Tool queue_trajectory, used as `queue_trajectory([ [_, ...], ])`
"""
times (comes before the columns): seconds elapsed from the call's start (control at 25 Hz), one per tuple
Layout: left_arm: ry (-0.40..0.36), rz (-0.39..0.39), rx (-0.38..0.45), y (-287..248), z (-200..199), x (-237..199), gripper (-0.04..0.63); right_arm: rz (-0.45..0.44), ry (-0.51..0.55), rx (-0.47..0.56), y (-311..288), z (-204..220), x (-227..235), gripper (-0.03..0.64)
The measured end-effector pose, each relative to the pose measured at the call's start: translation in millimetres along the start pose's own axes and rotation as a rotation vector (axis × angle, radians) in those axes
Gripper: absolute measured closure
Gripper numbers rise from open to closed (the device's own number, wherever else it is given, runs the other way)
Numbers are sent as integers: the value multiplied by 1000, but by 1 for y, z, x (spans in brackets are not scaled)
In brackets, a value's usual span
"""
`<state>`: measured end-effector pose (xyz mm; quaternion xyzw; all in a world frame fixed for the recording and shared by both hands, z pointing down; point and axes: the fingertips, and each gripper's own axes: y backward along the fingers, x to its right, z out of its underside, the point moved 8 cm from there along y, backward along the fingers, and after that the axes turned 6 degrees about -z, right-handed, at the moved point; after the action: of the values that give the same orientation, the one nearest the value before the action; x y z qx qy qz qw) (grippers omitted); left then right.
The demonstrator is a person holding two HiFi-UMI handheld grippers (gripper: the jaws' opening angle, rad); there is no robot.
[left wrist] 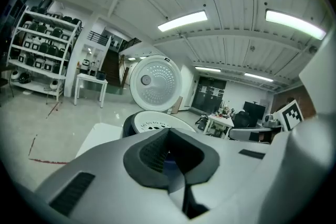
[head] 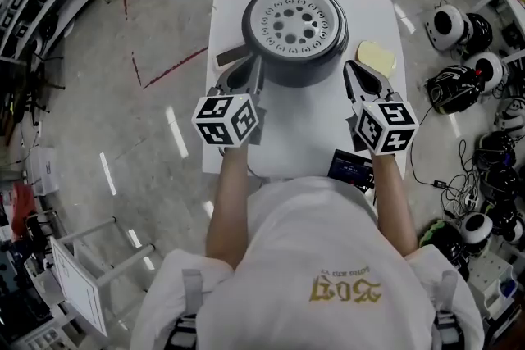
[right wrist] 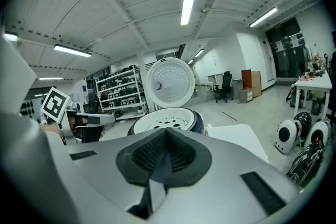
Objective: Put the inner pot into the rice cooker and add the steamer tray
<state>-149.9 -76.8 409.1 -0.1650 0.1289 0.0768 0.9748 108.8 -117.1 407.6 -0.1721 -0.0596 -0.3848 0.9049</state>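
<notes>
Head view: a white, holed steamer tray [head: 294,25] tops the dark rice cooker [head: 305,75]; left gripper [head: 245,75] and right gripper [head: 358,75] flank it, jaws pressed together, empty.

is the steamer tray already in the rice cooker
Yes, the head view shows the white perforated steamer tray sitting in the top of the open rice cooker.

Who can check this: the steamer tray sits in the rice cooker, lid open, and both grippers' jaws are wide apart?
Wrong on the jaws: left gripper and right gripper are shut, empty, as their gripper views show. Rest holds.
</notes>
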Motion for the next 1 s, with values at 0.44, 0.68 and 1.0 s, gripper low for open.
queue_trajectory([
  [0.44,3,-3,-13,13,8,1,580,10,-27,-4,8,9,-6,606],
  [0.68,11,-5,-12,15,9,-1,580,12,-48,-20,9,17,-7,606],
  [1.0,18,1,-20,15,12,2,580,8,-71,-16,12,19,-5,606],
])
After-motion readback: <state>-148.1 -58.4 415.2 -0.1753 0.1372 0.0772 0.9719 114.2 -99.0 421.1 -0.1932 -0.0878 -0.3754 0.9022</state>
